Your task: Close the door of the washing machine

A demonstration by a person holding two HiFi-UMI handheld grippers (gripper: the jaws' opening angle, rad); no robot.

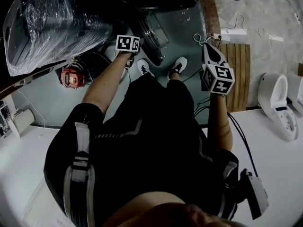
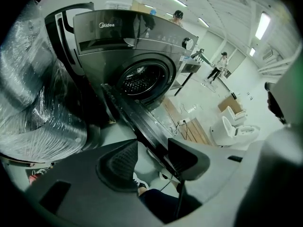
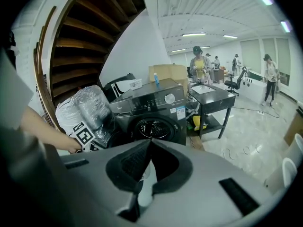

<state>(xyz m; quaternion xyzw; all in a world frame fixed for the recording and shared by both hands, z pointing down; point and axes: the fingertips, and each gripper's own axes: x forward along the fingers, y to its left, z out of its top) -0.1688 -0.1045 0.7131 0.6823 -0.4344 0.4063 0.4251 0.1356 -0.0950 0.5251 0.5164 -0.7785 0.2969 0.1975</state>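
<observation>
A dark front-loading washing machine (image 2: 137,46) stands with its round drum (image 2: 142,79) uncovered. Its door (image 2: 142,126) is swung out and shows edge-on; in the head view the door (image 1: 152,36) juts toward the person's feet. My left gripper (image 2: 152,144) is open, and the door's edge runs through the gap between its pads (image 2: 120,167); whether a pad touches it I cannot tell. From above, the left gripper (image 1: 128,45) hangs just left of the door. My right gripper (image 3: 148,144) is shut with nothing in it, off to the right of the machine (image 3: 151,115), seen from above as the right gripper (image 1: 209,50).
A big plastic-wrapped bundle (image 1: 47,22) crowds the machine's left side. A red device (image 1: 72,77) lies on the floor below it. A wooden slat board (image 1: 239,74), cables and white toilets (image 1: 279,105) lie to the right. A black table (image 3: 210,100) and people stand beyond.
</observation>
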